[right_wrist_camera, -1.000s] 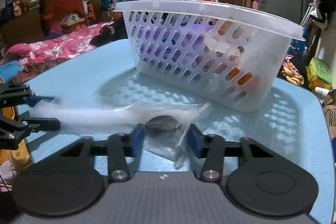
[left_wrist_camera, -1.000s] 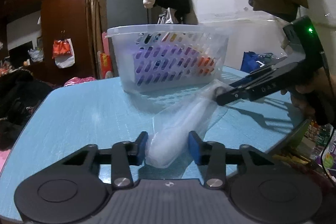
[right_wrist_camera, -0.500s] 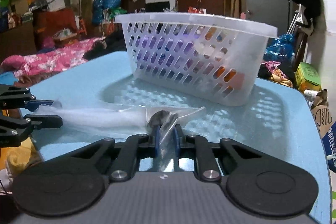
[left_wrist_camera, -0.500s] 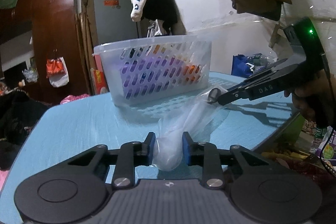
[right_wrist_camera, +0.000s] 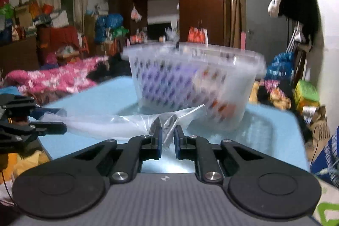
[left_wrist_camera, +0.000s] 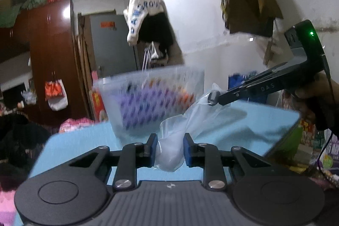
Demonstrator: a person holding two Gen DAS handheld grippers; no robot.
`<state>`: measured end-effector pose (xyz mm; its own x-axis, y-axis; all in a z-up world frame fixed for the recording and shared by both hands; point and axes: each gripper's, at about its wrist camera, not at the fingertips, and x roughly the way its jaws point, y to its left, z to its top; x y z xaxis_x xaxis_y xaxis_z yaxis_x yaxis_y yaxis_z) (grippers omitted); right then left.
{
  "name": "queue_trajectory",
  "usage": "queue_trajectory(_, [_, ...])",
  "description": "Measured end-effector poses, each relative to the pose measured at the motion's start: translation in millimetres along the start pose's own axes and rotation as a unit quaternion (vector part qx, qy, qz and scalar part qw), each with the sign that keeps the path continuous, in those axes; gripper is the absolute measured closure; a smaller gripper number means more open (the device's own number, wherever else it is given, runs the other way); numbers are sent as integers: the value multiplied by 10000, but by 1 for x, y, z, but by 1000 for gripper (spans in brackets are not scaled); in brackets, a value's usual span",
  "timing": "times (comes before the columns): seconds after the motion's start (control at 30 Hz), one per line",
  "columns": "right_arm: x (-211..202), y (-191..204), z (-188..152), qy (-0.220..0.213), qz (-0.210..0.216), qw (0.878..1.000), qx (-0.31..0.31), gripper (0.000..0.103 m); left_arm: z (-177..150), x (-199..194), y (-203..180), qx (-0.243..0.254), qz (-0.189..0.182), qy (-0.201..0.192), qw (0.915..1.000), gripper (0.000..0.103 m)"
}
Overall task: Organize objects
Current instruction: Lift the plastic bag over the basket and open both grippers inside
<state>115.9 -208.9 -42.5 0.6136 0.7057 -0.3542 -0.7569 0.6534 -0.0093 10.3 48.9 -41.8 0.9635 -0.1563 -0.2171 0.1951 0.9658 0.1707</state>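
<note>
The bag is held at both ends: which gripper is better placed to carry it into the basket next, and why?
Right, probably. The right gripper pinches the bag at the end that lies nearer the basket. The left gripper clamps the far, bulkier end, farther from the basket.

A light blue worktop (left_wrist_camera: 80, 141) is carrying everything here, and its faintly textured surface is showing in both wrist views (right_wrist_camera: 101, 96). Its near right corner, rounded, is showing in the left wrist view, with a dark edge band running beneath it. A translucent white perforated basket (right_wrist_camera: 190, 82) is sitting directly on the worktop toward the far side, blurred in both views (left_wrist_camera: 148, 99); purple and orange things are showing through its slotted wall, though what they are cannot be told. The basket's base is casting a pale patterned sheen onto the blue surface just in front of it.
</note>
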Motion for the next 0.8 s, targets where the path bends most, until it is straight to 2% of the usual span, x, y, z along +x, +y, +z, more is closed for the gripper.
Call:
queue_trajectory(0.17, [-18,-2,48,-548,-243,9981,-167,90,49,-3,5,198,179,-610,9978,74])
queue_trajectory(0.23, [-14,-6,66,-654,-333,9971,-181,90,72,6,10,270,302,-836,9957,74])
queue_trajectory(0.33, [5,-22,95,-717,-507,9961,-39,90,104,32,24,270,391,-952,9943,74])
queue_trajectory(0.47, [39,-49,113,-634,-627,9957,253,90,129,78,39,489,510,-831,9940,74])
queue_trajectory(0.7, [86,-78,105,-208,-833,9950,510,90,124,142,57,558,486,-169,9971,71])
queue_trajectory(0.73, [91,-81,103,-177,-852,9948,524,88,120,149,61,524,496,-95,9974,66])
queue_trajectory(0.8, [94,-84,100,-122,-909,9941,571,74,115,158,66,497,598,-2,9970,57])
